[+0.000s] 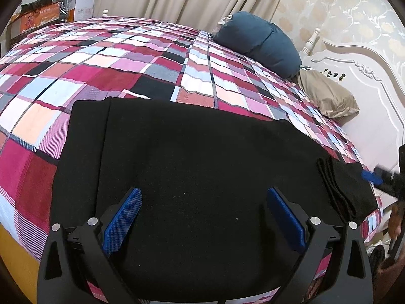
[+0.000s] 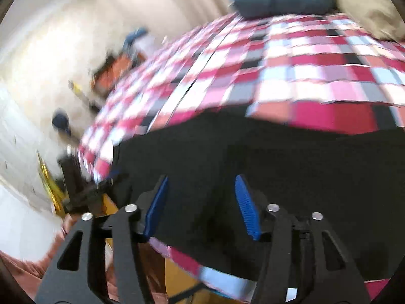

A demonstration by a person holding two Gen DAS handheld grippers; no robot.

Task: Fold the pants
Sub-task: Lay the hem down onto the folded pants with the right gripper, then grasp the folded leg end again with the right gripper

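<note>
Black pants (image 1: 202,147) lie flat and folded on the plaid bedspread (image 1: 101,58), with stacked folded edges at their right end (image 1: 336,187). My left gripper (image 1: 203,191) hovers over the near part of the pants, its jaws wide open and nothing between the blue pads. A blue pad (image 1: 370,175) of my right gripper shows at the right end of the pants. The right wrist view is blurred. There my right gripper (image 2: 201,177) is open above the pants (image 2: 291,167), and its pads grip nothing.
A dark blue pillow (image 1: 260,40) and a tan pillow (image 1: 329,96) lie by the white headboard (image 1: 367,76). Boxes and bags (image 1: 50,12) stand beyond the far left corner. Curtains hang behind the bed. The bed's near edge (image 1: 15,261) drops off at the lower left.
</note>
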